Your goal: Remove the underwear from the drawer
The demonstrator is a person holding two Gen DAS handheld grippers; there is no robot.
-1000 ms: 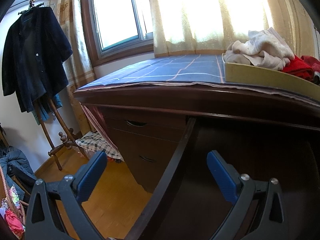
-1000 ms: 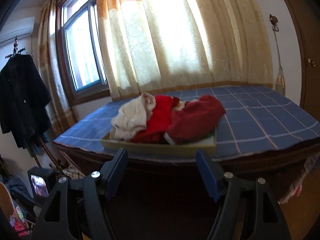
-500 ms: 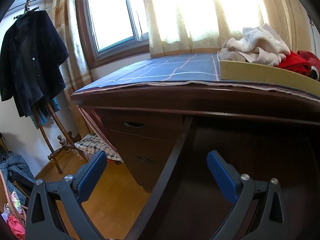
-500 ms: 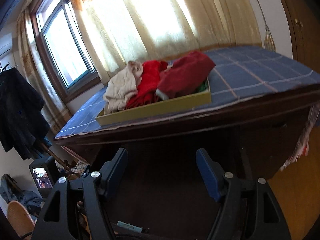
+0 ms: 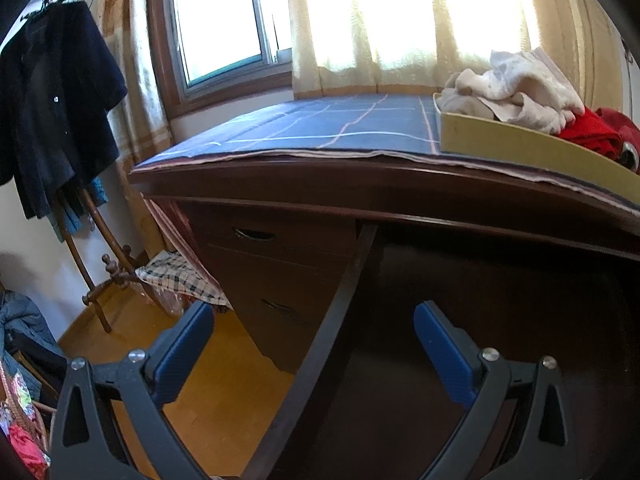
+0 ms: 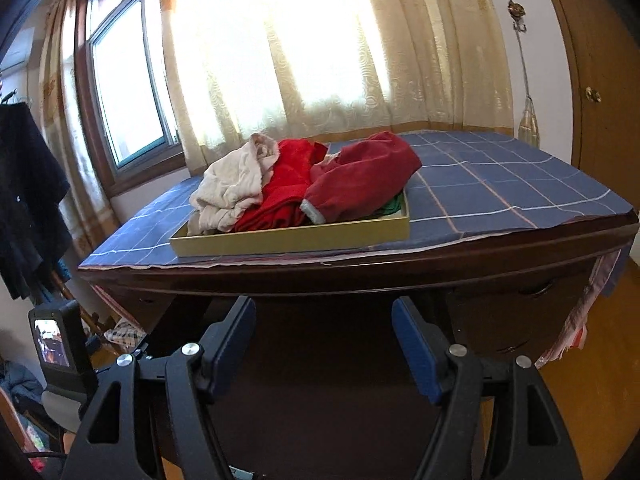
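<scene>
Both grippers, left [image 5: 312,344] and right [image 6: 324,340], hover with jaws wide and empty below the bench [image 6: 360,270]; judging by this, reach up into the tray [image 6: 292,238] for underwear [image 6: 232,188].

1. A window [image 5: 224,20] with a brown wooden frame lets in bright daylight; pale patterned curtains [image 6: 320,48] hang across most of it and glow.
2. The dark wooden surface [image 6: 360,268] stands below the window, covered with a blue checked cloth [image 6: 500,184].
3. The floor [image 5: 224,396] is orange-brown wood.
4. At the left, a dark jacket [image 5: 52,112] hangs on a wooden coat stand [image 5: 100,240] against a white wall [image 5: 28,248].
5. At the right stands a brown wooden door [image 6: 600,80] with a small knob.
</scene>
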